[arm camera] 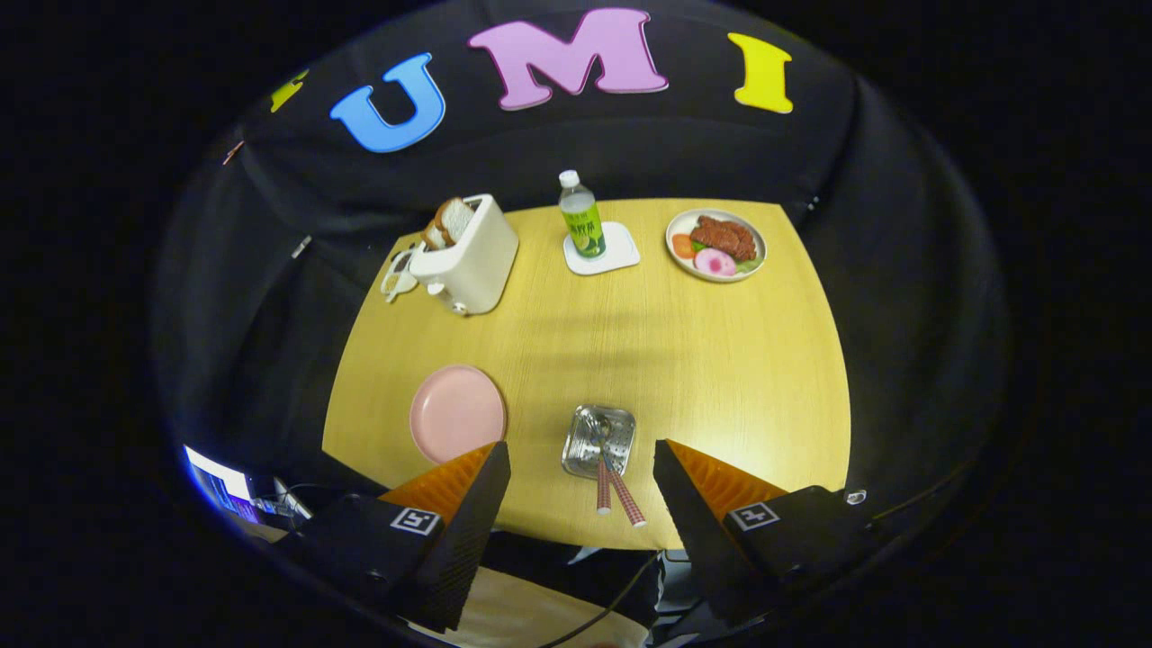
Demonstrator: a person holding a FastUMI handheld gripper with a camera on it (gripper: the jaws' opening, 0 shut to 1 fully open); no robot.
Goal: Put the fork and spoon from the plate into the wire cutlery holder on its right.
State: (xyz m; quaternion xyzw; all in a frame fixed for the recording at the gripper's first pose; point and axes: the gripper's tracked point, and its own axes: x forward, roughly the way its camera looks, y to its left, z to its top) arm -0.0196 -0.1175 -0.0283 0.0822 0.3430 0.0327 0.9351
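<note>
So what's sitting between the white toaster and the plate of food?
In the gripper view, a green-labelled plastic bottle on a white square coaster stands between the toaster and the food plate. The gripper is open.

wood table (684, 360) w/ toaster (472, 256), coaster (621, 256), food plate (716, 245), pink plate (457, 413), cutlery holder (599, 440).

Gripper (581, 454) held high above the table, looking steeply down. Fingers spread wide apart, nothing between them, touching nothing. Left finger (468, 504) and right finger (697, 504) both angle inward toward their tips, roughly level with each other. Each finger base carries a small square marker.
</note>
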